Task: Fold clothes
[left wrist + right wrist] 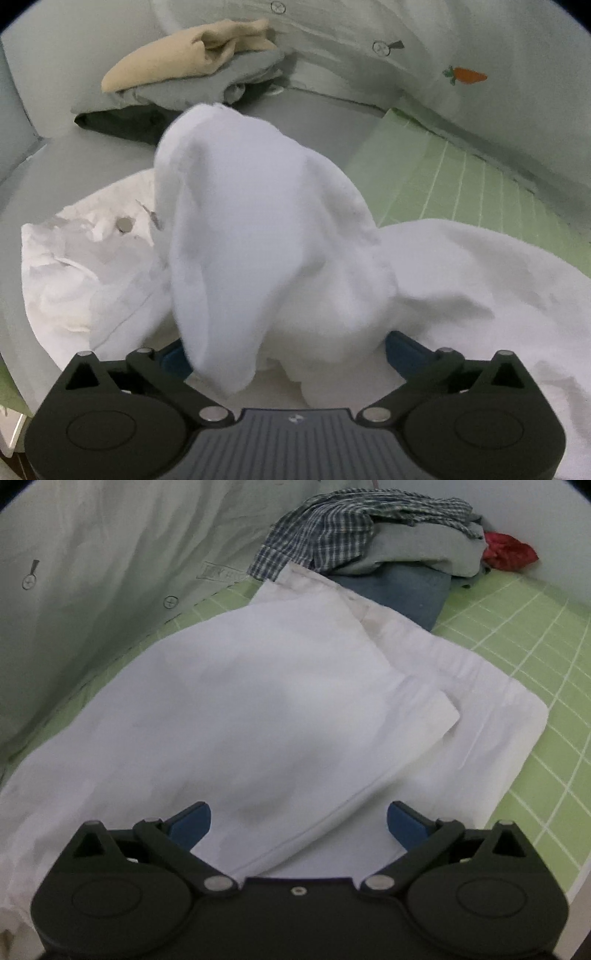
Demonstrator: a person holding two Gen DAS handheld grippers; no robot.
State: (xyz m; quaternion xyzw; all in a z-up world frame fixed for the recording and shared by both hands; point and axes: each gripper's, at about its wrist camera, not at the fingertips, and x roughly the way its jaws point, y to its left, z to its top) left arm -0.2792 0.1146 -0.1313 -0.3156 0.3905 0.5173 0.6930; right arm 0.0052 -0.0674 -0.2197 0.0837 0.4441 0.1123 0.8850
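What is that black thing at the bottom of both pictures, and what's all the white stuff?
Each black thing is a hand-held grabber with a camera on it, so each picture looks out over its own jaws. One picture is from the left grabber, the other from the right grabber. Both have their blue-tipped jaws wide open, holding nothing. The white stuff is a white garment lying on a green checked mat; a bunched part rises in front of the left grabber. Behind are two piles of other clothes: a tan-topped pile and a checked-shirt pile.
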